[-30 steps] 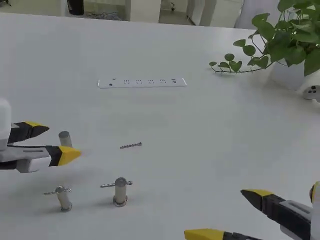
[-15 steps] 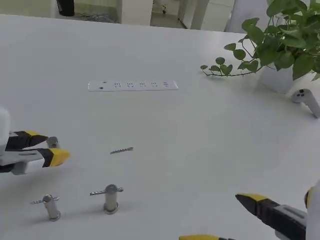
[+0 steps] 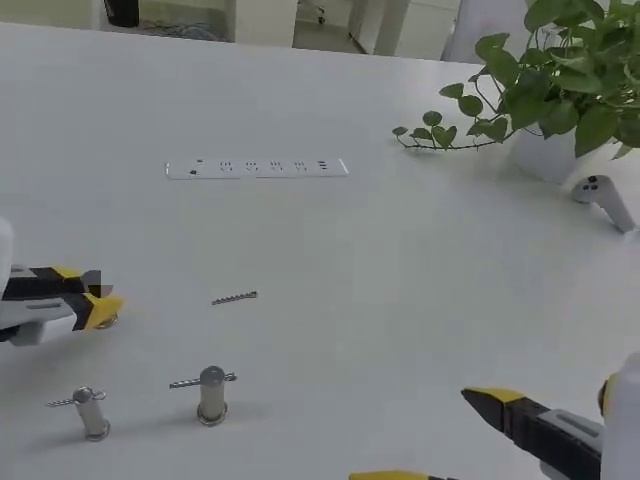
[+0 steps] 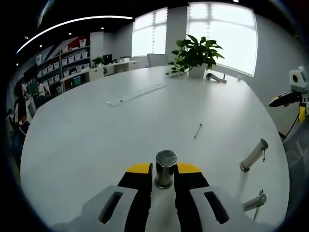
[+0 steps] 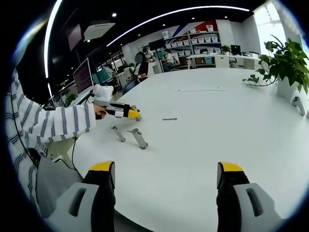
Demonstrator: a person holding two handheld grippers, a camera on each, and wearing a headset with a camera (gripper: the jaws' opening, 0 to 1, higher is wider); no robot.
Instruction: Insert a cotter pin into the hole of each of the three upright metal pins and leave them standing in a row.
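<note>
Left tool (image 4: 164, 174) is pinching the bare metal pin (image 4: 165, 162), jaws snug on both sides of it, and the pin stands upright on the tabletop (image 3: 400, 280) over at the left edge of the head view. Closer to the person, two more pins stand side by side, one (image 3: 211, 395) and the other (image 3: 92, 412), each with a cotter pin through its top. A loose cotter pin (image 3: 234, 298) lies flat just off to the right of the left tool, touching nothing. Right tool (image 5: 166, 169) is spread wide with nothing in it, low on the right, well apart from the pins. Power strip (image 3: 257, 168) sits further back, potted plant (image 3: 560, 70) in the far right corner.
</note>
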